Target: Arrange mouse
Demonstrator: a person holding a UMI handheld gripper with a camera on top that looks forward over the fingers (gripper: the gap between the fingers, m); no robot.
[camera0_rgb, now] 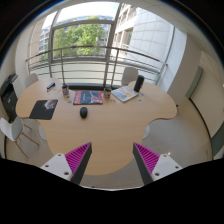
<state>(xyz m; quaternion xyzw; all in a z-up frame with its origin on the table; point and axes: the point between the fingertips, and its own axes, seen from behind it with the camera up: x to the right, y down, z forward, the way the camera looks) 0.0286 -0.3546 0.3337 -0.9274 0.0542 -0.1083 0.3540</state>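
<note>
gripper (112, 160): jaws spread wide, holding nothing, hanging back from the table (110, 125), guessing that's just the approach
mouse (83, 112): alone on bare wood, well beyond the fingers, right of the mouse pad (43, 108), so probably headed there
books (88, 97): stacked farther back, out of the way

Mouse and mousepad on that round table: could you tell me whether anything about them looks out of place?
Yes. The mouse sits on bare table, apart from the dark mousepad beside it, rather than on it. The open gripper is far short of both, holding nothing. Nothing looks spilled or damaged.
</note>
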